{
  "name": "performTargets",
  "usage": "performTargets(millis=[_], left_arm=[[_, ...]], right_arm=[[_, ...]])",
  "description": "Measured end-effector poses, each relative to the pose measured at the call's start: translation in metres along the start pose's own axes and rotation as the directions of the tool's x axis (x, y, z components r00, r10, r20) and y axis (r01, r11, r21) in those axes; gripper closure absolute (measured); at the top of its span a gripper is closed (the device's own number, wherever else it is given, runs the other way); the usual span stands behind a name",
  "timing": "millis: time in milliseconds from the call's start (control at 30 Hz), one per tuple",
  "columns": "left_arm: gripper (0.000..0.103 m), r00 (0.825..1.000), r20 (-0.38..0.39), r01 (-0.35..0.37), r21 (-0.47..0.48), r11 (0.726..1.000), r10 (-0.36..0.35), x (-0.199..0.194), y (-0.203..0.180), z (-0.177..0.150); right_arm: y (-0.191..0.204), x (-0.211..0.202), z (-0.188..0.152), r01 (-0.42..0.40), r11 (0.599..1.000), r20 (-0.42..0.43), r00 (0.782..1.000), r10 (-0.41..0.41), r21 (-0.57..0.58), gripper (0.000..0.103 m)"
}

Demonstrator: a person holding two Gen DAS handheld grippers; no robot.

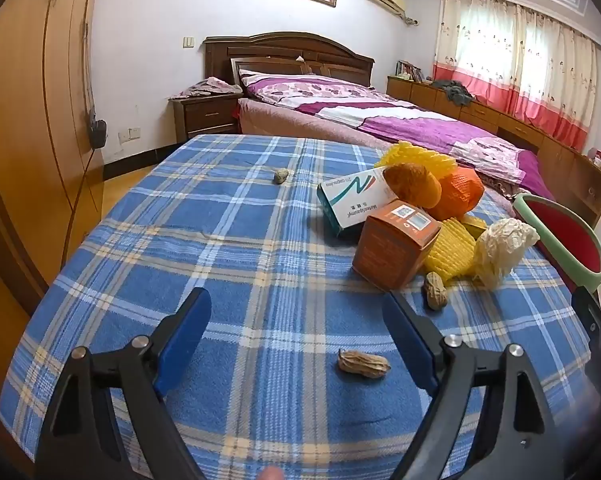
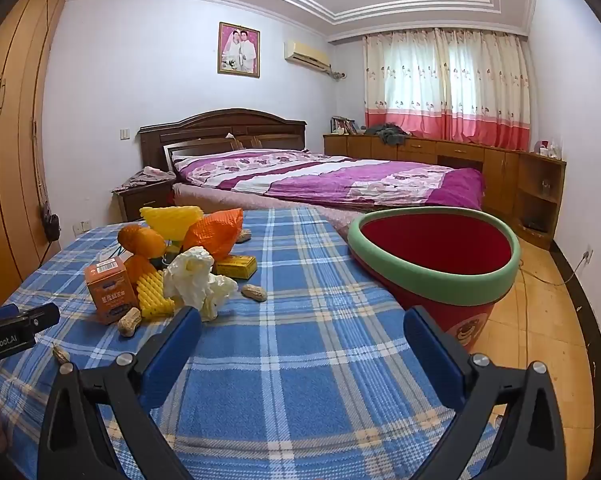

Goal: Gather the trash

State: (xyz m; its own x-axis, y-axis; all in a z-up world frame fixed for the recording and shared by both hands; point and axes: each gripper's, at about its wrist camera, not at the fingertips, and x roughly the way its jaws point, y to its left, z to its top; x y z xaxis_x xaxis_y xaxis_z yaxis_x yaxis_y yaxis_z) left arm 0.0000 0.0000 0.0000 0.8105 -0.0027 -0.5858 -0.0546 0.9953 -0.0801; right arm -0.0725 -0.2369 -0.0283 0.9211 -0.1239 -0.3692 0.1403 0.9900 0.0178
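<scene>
A pile of trash lies on the blue plaid tablecloth [image 1: 220, 240]: an orange box [image 1: 392, 246], a white and green box [image 1: 350, 200], yellow foam netting [image 1: 448, 252], orange foam netting [image 1: 458, 192] and crumpled white paper [image 1: 500, 248]. Peanut shells [image 1: 363, 365] lie loose near the pile. A red bin with a green rim [image 2: 432, 276] stands at the table's right edge. My left gripper [image 1: 298, 316] hangs open over the cloth, just short of a shell, nothing between its fingers. My right gripper [image 2: 300, 332] is open and empty between the paper [image 2: 198, 276] and the bin.
A small grey lump [image 1: 281, 176] lies alone at the far side of the cloth. Beyond the table is a bed with a purple cover [image 2: 320, 176]. A wooden wardrobe [image 1: 28, 120] stands left, low cabinets [image 2: 460, 156] under the curtained window.
</scene>
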Motion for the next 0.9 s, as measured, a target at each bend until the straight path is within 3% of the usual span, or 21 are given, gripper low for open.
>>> performTargets(millis=[900], left_arm=[[0.015,1.000,0.005,-0.002,-0.001,1.000,0.002,0.0004,0.0003,0.0000]], right_arm=[[0.0012,-0.0019,-0.0002,-0.001,1.000,0.011,1.000,0.001,0.001,0.000]])
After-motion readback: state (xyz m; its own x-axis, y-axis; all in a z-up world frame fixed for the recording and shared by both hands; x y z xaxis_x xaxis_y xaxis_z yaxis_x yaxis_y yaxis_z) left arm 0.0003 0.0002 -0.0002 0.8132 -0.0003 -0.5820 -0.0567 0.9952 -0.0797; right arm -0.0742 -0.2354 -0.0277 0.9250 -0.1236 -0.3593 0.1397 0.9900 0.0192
